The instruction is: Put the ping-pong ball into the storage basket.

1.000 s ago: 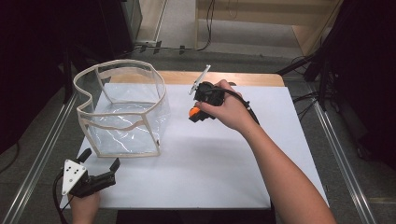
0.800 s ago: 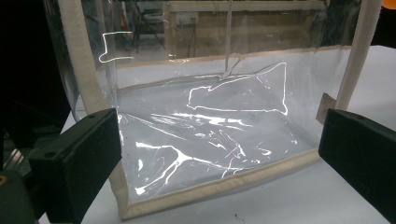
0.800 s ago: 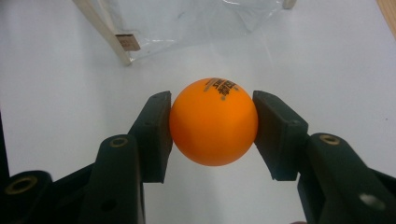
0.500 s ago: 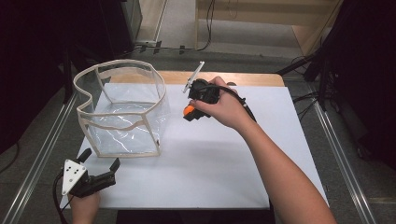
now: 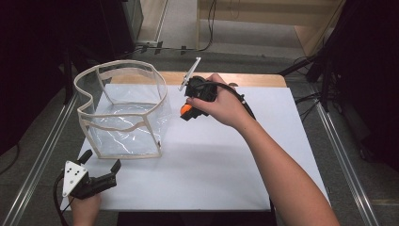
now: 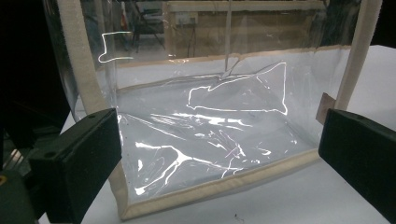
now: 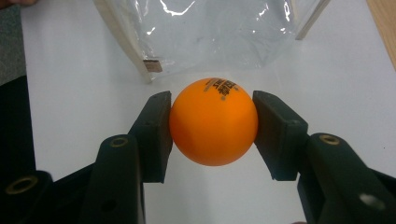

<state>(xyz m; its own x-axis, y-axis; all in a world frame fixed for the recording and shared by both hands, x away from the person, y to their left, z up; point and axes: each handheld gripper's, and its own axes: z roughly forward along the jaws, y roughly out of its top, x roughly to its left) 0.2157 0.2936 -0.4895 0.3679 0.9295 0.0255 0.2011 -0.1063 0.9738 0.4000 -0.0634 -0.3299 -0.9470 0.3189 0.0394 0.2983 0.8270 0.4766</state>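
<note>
From the high view, your right gripper (image 5: 187,112) holds the orange ball (image 5: 186,109) above the white table (image 5: 226,160), just right of the clear bag (image 5: 123,113), while your left gripper (image 5: 100,165) waits near the bag's near-left corner. In the left gripper view your jaws stand wide apart on nothing, facing the bag (image 6: 205,126), which looks empty. In the right gripper view your jaws pinch the ball (image 7: 213,122) on both sides, so the pickup looks done and the drop into the bag (image 7: 205,28) is left.

A clear bag (image 5: 124,113) stands on the table (image 5: 226,174) toward ten o'clock. A ball (image 5: 186,109), off the table between the right gripper (image 5: 187,114)'s jaws, sits just at the bag's three o'clock. The left gripper (image 5: 99,170) rests near the table's seven o'clock corner, at the bag's six o'clock.
</note>
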